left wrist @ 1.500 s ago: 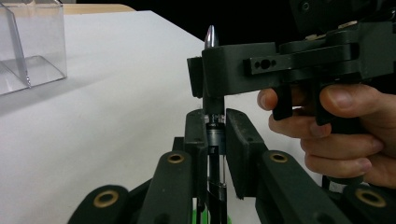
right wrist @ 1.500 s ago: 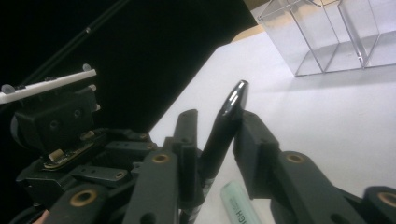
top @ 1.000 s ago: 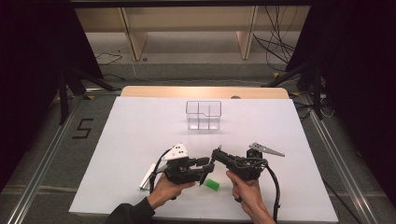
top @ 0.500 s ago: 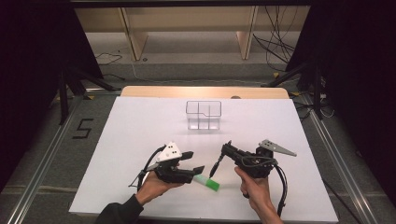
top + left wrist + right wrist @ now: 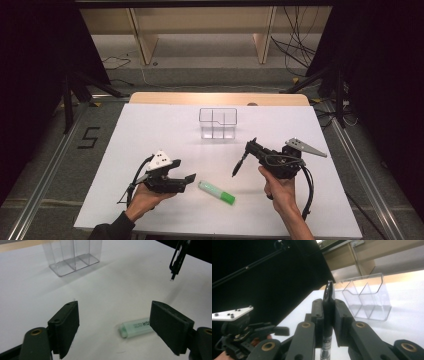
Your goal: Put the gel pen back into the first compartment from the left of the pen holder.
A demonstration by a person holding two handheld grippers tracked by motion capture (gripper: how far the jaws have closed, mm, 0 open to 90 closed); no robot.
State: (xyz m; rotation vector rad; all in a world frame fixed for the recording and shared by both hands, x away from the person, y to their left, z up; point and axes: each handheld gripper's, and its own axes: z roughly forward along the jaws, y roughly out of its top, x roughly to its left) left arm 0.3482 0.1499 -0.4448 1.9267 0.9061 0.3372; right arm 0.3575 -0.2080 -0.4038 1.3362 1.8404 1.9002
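At the left of the high view, the left claw [image 5: 189, 178] rests low over the white tabletop [image 5: 150, 130] with its jaws spread wide and nothing between them; in the left gripper view the two black jaws stand well apart above bare surface. Just beyond them, between the two hands, a green highlighter [image 5: 216, 192] lies flat on the tabletop, ungripped, its pale end toward the left claw and its green cap toward the person's edge. Farther back, near the middle of the tabletop, stands a clear divided organiser [image 5: 218, 123], upright, with no contents visible in its compartments. At the right, the right claw [image 5: 248, 148] is raised off the surface and clamps a black pen [image 5: 239, 165] by its upper part, the tip hanging down toward the tabletop; the right gripper view shows the barrel pinched squarely between the jaws. Assessment: the pen is secured but not yet delivered to the organiser, which seems its likely destination. The highlighter remains to be picked up, and both items appear outstanding.
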